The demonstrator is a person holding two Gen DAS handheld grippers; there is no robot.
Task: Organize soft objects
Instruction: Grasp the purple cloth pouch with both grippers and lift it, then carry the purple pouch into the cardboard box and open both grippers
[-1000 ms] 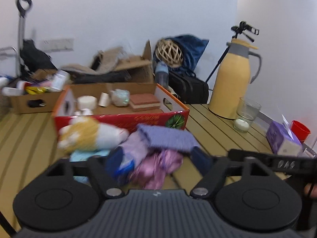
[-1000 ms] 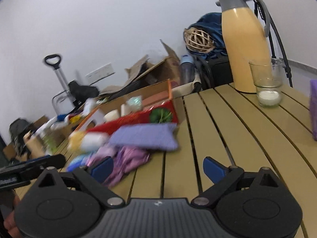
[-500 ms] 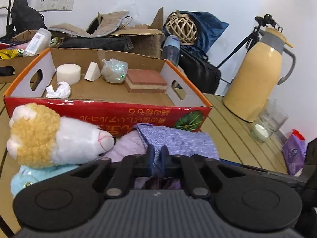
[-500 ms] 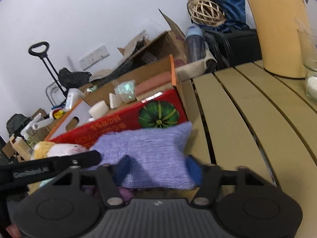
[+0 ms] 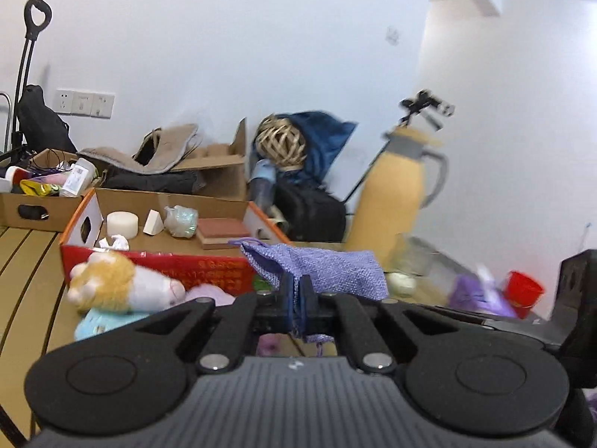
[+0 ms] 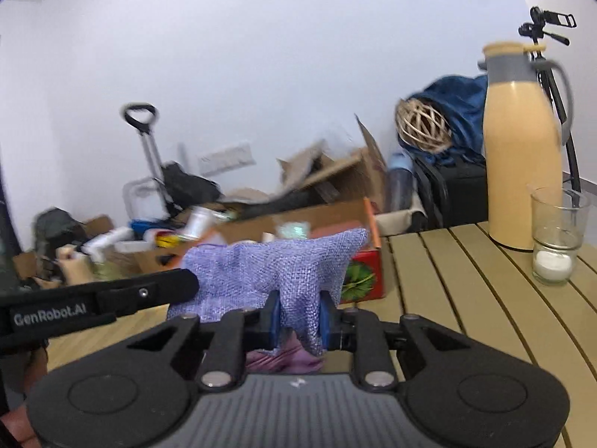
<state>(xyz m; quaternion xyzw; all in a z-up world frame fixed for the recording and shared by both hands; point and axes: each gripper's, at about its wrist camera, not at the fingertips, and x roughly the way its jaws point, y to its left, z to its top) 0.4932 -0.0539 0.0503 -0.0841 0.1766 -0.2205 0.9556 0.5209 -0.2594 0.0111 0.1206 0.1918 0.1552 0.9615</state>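
On the left part of the slatted desk (image 5: 22,261), a plush toy (image 5: 123,287) is lying against the red front wall of the cardboard box (image 5: 156,261), with a pale blue soft thing (image 5: 100,323) and a lilac one (image 5: 211,295) bunched beside it, probably waiting their turn. The box is sitting toward the desk's far edge, already carrying a few small items, so it is likely serving as the sorting place.

The left gripper (image 5: 296,298) is pinching one end of the purple knit cloth (image 5: 328,272), its fingers nearly touching with only fabric between them. The right gripper (image 6: 296,315) is clamping the other end of the same cloth, which is hanging in the air over a pink fabric heap (image 6: 287,358), in front of the box. Holding two ends is likely keeping the limp cloth spread for folding or for laying flat.

Toward the desk's right edge, a yellow jug (image 6: 522,149) and a glass (image 6: 556,239) are standing well apart from the work.
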